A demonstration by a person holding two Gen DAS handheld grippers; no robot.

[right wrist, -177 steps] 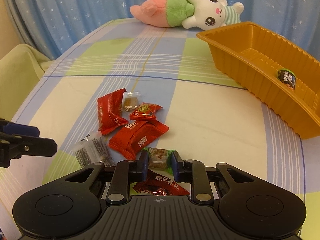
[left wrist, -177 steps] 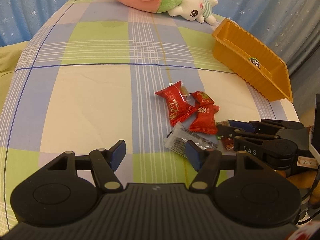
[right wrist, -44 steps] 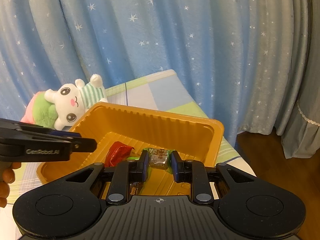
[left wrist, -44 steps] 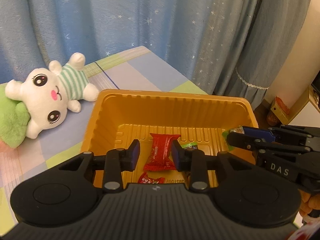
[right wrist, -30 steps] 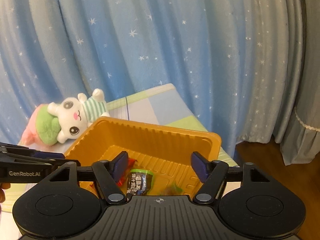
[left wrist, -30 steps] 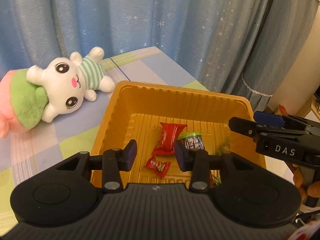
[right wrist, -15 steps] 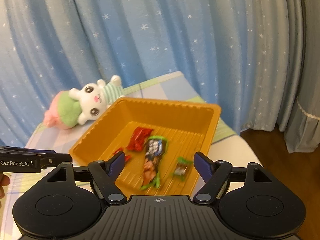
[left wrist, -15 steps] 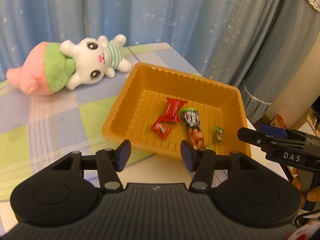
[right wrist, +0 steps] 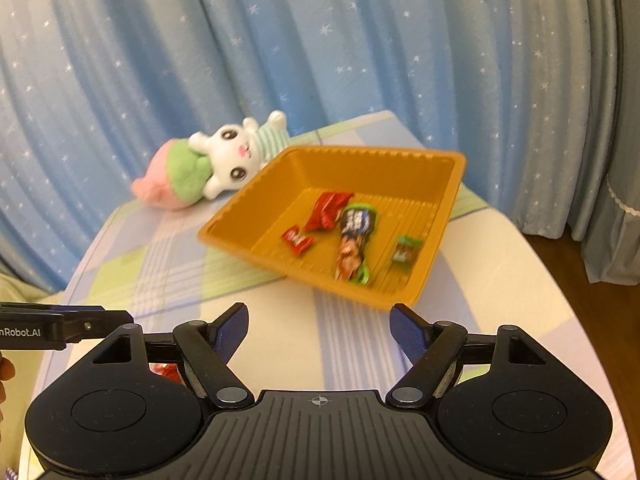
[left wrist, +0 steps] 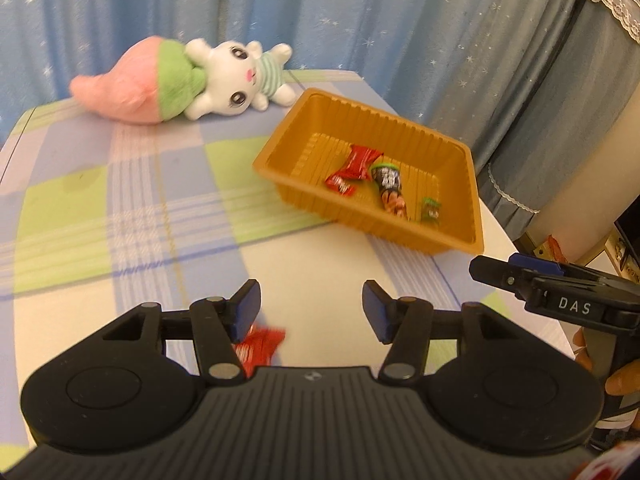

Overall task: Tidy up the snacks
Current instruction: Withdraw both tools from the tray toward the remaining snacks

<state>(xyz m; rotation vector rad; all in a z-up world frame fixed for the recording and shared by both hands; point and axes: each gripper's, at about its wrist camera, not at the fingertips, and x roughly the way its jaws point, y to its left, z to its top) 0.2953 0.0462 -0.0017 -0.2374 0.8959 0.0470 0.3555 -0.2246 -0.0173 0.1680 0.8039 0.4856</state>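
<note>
Both grippers empty, both aimed downward over the checked pastel tablecloth (left wrist: 120, 216), short of the tray, so my read is they are between loads and heading for loose snacks. Left gripper (left wrist: 311, 307) has its blue-padded jaws spread with nothing between them; a blurred red foil snack packet (left wrist: 260, 346) lies on the cloth at about 7 o'clock from that gap, partly hidden under the left finger, probably the next pick. Right gripper (right wrist: 319, 328) is spread wider, nothing held; a bit of red wrapper (right wrist: 166, 372) peeks out under its left finger, too hidden to identify. The orange ribbed plastic tray (left wrist: 276, 164) sits at about 1 o'clock from the left gripper, near the table's far right corner, open top up so drops land easily. Inside: a long red wrapper (left wrist: 358, 160) at 12 o'clock, a small red candy (left wrist: 339, 183) at 9, a dark tube-shaped packet with green ends (left wrist: 390, 188) in the middle, a small green-ended candy (left wrist: 431, 209) at 4; all flat, apart or just touching. Wrappers look glossy, crinkly, light. A pink-and-green plush rabbit (left wrist: 192, 76) lies at 10 o'clock from the tray, not a snack. Starred blue curtain (right wrist: 280, 40) behind.
</note>
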